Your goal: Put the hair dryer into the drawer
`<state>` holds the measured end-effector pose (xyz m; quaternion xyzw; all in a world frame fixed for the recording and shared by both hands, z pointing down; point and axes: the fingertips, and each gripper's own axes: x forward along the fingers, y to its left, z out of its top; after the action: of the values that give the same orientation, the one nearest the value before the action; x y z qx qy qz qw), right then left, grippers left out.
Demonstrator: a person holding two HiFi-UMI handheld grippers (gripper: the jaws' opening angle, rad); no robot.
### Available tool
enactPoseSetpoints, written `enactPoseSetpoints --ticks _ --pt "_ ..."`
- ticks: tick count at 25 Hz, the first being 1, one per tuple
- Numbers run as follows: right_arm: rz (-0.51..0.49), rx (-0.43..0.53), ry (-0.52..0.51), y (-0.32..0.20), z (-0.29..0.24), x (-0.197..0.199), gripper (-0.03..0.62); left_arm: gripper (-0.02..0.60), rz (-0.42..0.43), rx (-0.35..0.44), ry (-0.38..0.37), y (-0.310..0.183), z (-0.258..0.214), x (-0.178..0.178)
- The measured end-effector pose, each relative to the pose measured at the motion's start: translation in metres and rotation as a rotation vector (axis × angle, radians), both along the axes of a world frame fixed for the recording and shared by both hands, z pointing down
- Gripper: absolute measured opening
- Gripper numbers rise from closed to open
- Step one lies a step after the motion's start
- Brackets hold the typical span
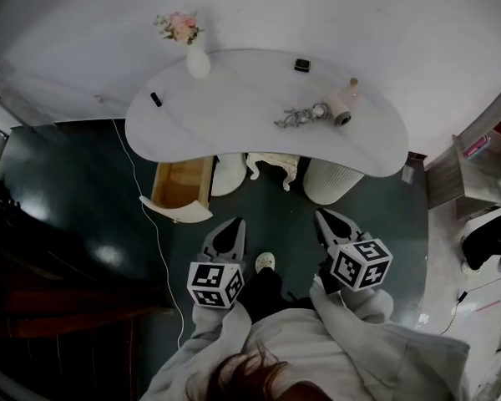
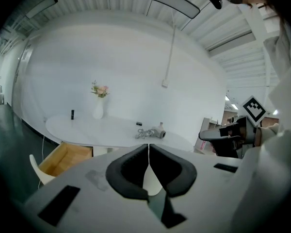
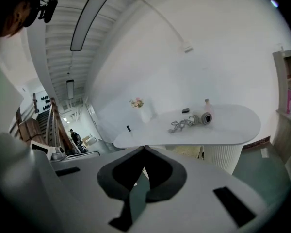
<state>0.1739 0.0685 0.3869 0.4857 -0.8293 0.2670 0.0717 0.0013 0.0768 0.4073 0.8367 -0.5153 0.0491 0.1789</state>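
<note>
Both claws are low over the dark floor, short of the bench and apart from it.

- Left claw (image 1: 231,224): jaws pressed together at the tips, nothing between them. Its own view (image 2: 148,145) shows the dark pads meeting in a closed seam.
- Right claw (image 1: 326,217): likewise closed and empty, with the pads meeting at the tip (image 3: 144,148).
- Bench (image 1: 234,115): white, curved top, standing against the pale wall.
- Hair dryer (image 1: 341,107): lies on the bench top near the right end, untouched, barrel end facing outward. Also seen from the left claw's view (image 2: 159,132) and the right claw's view (image 3: 205,118).
- Cord (image 1: 296,118): bunched in a loose tangle just left of the hair dryer, on the bench top.
- Drawer (image 1: 184,186): pulled open under the left end of the bench, showing a bare wooden inside and a white front. Seen open from the left claw's view too (image 2: 63,159).
- Vase (image 1: 198,58): white, holding pink flowers, upright at the back edge toward the left end.
- Small black item (image 1: 156,99): near the left end.
- Second black item (image 1: 301,65): at the back edge, right of centre. What either one is, I cannot tell.
</note>
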Motion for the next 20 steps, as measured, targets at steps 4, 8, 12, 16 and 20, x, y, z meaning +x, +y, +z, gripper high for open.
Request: enactPoseSetpoints --ticks 4,8,12,16,20 --pt "0.019 0.008 0.006 -0.028 -0.005 -0.007 0.051 0.018 0.033 0.014 0.005 -0.03 -0.004 -0.006" --pt "0.008 0.01 -0.002 -0.052 -0.002 -0.021 0.051 0.018 0.041 0.024 0.004 -0.057 -0.002 -0.018" --pt "0.009 0.008 -0.007 -0.071 0.002 -0.033 0.051 0.018 0.051 0.022 -0.003 -0.079 0.001 -0.026" --pt "0.03 -0.007 -0.008 -0.083 0.007 -0.035 0.051 0.018 0.065 0.008 -0.004 -0.091 0.007 -0.03" --pt "0.055 -0.048 -0.004 -0.081 0.017 -0.032 0.051 0.018 0.081 -0.027 0.005 -0.09 0.016 -0.03"
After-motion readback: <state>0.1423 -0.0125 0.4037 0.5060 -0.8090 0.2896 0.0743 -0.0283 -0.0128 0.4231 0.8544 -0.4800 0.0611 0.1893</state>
